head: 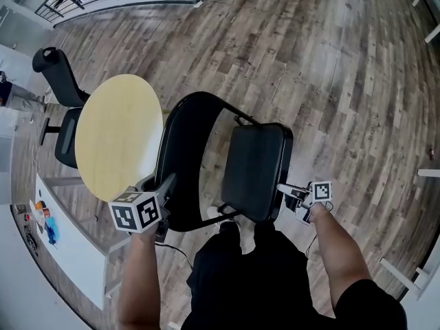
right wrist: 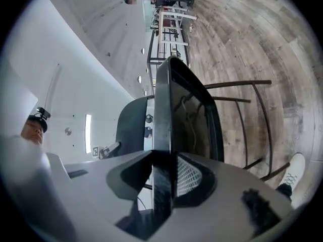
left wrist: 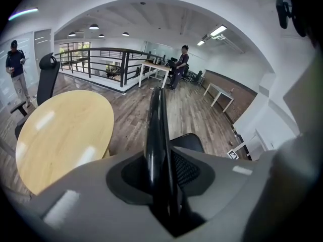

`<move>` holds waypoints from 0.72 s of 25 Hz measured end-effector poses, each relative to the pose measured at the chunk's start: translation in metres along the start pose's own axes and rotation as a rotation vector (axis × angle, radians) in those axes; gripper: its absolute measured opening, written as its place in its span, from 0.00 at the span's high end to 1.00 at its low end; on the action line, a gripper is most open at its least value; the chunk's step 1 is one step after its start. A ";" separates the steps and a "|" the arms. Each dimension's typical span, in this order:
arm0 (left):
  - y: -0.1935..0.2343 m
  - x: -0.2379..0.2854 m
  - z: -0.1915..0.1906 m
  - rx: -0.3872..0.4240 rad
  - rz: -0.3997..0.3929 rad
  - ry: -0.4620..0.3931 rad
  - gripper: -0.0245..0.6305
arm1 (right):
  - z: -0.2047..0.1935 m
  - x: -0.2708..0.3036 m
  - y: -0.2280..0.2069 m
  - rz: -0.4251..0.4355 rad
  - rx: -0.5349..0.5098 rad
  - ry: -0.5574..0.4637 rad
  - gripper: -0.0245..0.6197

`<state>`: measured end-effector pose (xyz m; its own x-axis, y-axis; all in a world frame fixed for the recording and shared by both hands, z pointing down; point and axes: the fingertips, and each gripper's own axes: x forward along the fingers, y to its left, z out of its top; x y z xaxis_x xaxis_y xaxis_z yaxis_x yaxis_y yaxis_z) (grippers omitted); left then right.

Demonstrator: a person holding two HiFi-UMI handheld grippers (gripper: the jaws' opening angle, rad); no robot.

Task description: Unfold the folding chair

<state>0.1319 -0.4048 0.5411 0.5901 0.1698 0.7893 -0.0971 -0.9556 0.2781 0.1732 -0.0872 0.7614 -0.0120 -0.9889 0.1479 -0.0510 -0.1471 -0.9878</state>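
The black folding chair stands in front of me in the head view, its curved back frame on the left and its padded seat on the right. My left gripper is shut on the back frame's tube, which runs up between the jaws in the left gripper view. My right gripper is shut on the near edge of the seat; the seat rises edge-on out of the jaws. The chair's thin metal legs show beyond the seat.
A round wooden table stands close on the chair's left, and a black office chair behind it. A white desk lies at the lower left and white furniture at the right. Two people stand far off.
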 end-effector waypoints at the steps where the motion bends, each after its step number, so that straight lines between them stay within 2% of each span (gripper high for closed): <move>1: 0.002 0.002 -0.001 -0.005 -0.003 -0.002 0.79 | 0.002 -0.005 -0.007 -0.011 -0.020 0.005 0.79; 3: 0.004 0.006 -0.003 -0.006 -0.002 -0.003 0.79 | 0.004 -0.009 -0.009 -0.002 -0.049 0.006 0.77; 6: 0.007 0.010 -0.006 0.002 0.023 0.001 0.78 | 0.005 -0.015 -0.010 0.000 -0.091 0.001 0.67; 8: 0.006 0.016 -0.010 0.002 0.042 0.010 0.77 | 0.003 -0.025 -0.023 -0.067 -0.112 0.007 0.65; 11: -0.005 0.028 -0.019 -0.005 0.049 0.023 0.77 | 0.000 -0.050 -0.059 -0.207 -0.085 -0.011 0.63; 13: -0.015 0.034 -0.024 -0.002 0.047 0.024 0.77 | 0.000 -0.066 -0.079 -0.268 -0.061 -0.032 0.63; 18: -0.042 0.045 -0.029 0.011 0.067 0.021 0.77 | 0.005 -0.092 -0.108 -0.301 -0.024 -0.038 0.63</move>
<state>0.1390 -0.3504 0.5814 0.5658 0.1105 0.8171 -0.1269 -0.9675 0.2187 0.1848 0.0199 0.8542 0.0445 -0.9008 0.4319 -0.0697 -0.4341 -0.8982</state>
